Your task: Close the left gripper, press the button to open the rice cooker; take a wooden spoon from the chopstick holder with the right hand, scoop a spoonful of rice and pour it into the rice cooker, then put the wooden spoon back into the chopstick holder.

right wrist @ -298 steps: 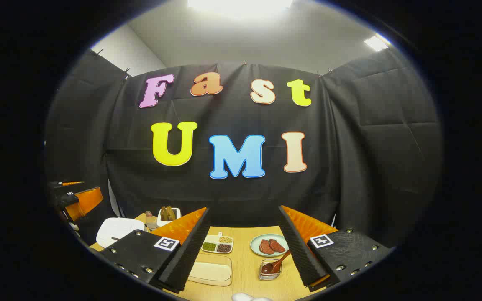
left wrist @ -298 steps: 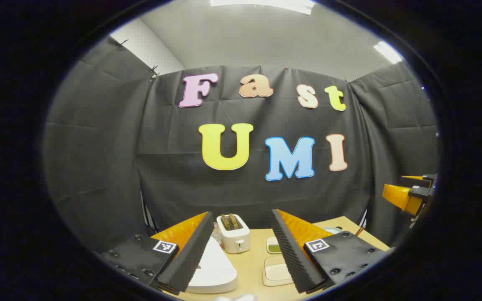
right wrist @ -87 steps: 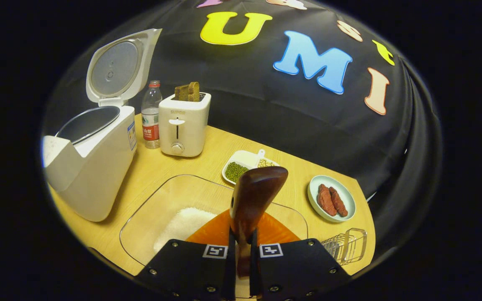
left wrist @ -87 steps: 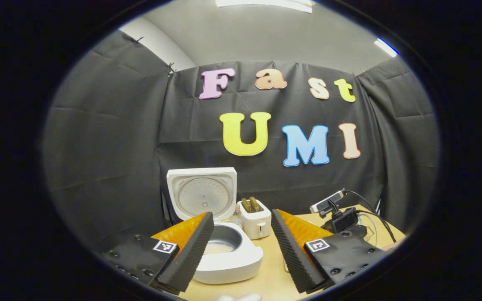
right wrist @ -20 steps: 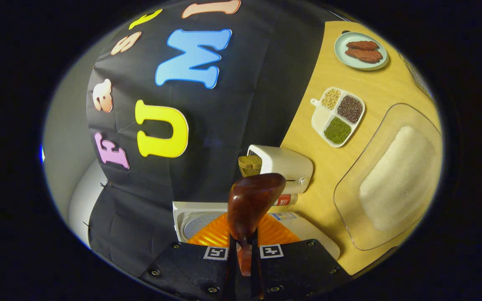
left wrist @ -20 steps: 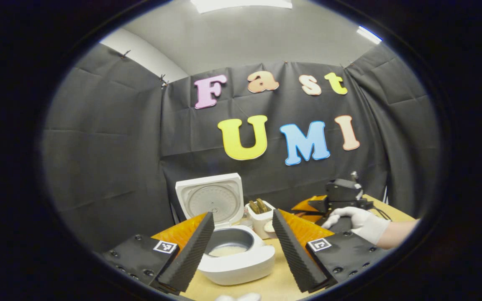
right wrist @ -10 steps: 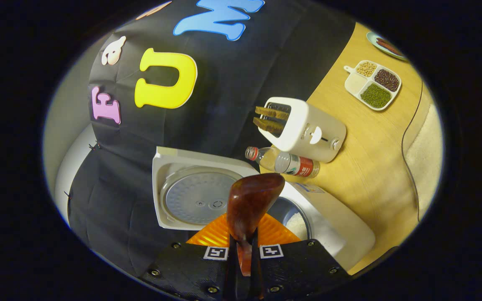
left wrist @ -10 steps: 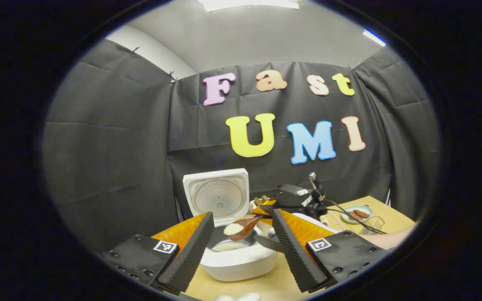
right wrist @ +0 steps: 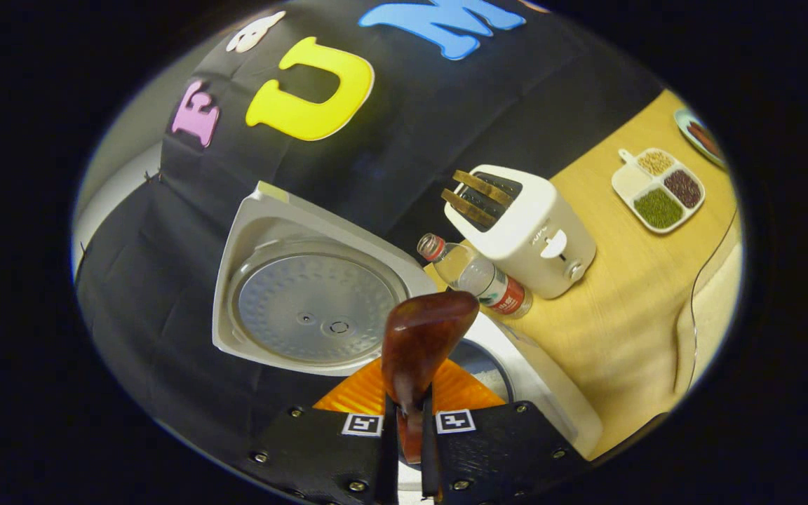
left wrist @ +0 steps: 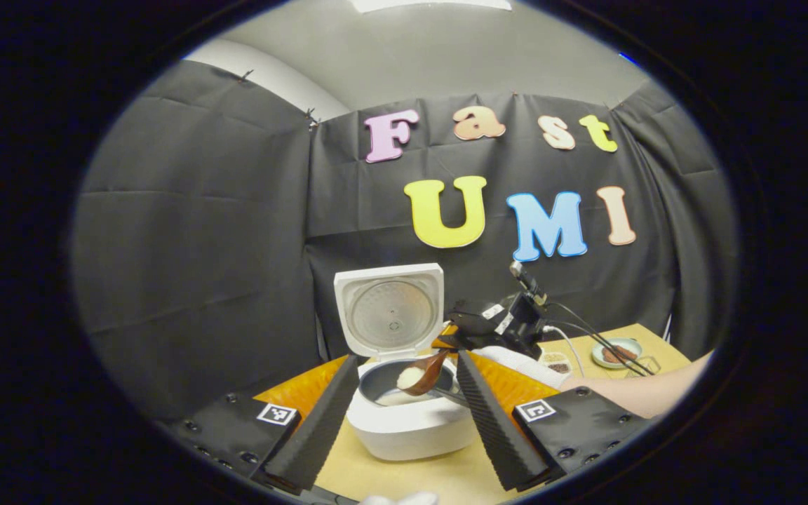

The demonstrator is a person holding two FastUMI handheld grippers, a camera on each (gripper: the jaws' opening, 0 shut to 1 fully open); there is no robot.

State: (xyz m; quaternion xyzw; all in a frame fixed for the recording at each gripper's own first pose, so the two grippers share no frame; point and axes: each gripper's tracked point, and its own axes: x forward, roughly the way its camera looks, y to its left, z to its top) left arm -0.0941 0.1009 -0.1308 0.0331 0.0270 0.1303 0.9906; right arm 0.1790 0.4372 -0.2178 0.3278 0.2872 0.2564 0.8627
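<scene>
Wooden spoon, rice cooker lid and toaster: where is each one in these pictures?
wooden spoon (left wrist: 423,374): left gripper view, on its rice-filled bowl.
rice cooker lid (right wrist: 313,306): right gripper view, on its metal inner plate.
toaster (right wrist: 541,238): right gripper view, on its front face.

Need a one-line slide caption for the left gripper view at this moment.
Wooden spoon loaded with rice tips over the open rice cooker, held by the right gripper; open left gripper frames it.

Wooden table (right wrist: 607,330): bearing cooker (left wrist: 404,421), bottle (right wrist: 477,277), toaster (right wrist: 530,231), divided dish (right wrist: 660,189), plate (left wrist: 616,353).
</scene>
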